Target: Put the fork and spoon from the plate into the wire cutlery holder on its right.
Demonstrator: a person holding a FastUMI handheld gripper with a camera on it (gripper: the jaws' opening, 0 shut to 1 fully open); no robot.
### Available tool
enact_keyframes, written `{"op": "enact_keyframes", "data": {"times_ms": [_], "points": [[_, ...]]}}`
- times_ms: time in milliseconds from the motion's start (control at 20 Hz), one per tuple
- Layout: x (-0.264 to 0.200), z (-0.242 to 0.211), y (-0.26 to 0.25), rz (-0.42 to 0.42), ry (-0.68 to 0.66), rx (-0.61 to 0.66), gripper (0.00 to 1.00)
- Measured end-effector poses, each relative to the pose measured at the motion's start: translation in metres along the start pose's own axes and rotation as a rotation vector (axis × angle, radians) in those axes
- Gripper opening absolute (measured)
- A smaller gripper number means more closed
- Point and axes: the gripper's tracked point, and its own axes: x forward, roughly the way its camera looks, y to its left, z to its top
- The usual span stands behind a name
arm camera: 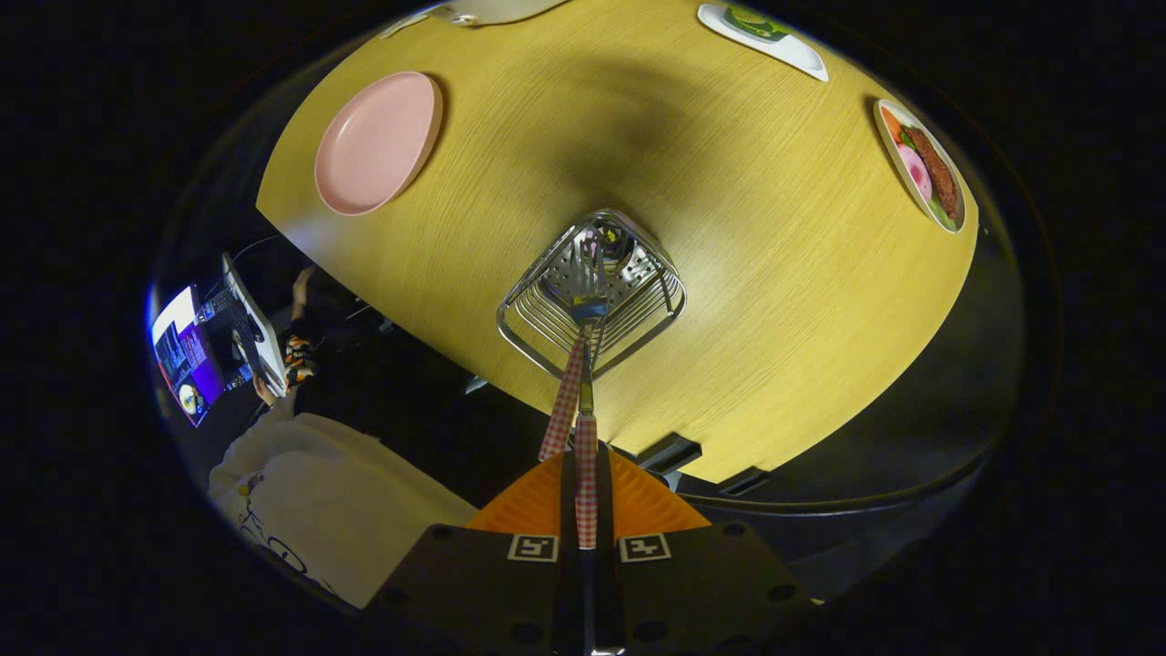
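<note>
Fork [586, 437] handle, the checkered one, is pinched between the gripper [586, 510] fingers, long axis running straight ahead along them, tines hanging right over the wire cutlery holder [592, 292]. Second checkered handle leans in there already, looks like the spoon [560, 410]. Pink plate [376, 143] sits empty farther off on the yellow table [729, 273].

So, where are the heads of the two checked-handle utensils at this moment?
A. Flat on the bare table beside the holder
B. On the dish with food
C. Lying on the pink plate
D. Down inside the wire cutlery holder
D. The fork and the spoon stand with their heads inside the wire cutlery holder, while the tool grips a checked handle between its fingers; the pink plate lies bare.
</note>
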Motion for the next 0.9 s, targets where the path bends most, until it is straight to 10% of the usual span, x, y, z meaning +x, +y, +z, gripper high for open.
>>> {"op": "enact_keyframes", "data": {"times_ms": [400, 900], "points": [[-0.003, 0.018, -0.001, 0.025, -0.039, 0.023, 0.17], [-0.045, 0.035, 0.016, 0.141, -0.350, 0.105, 0.95]]}}
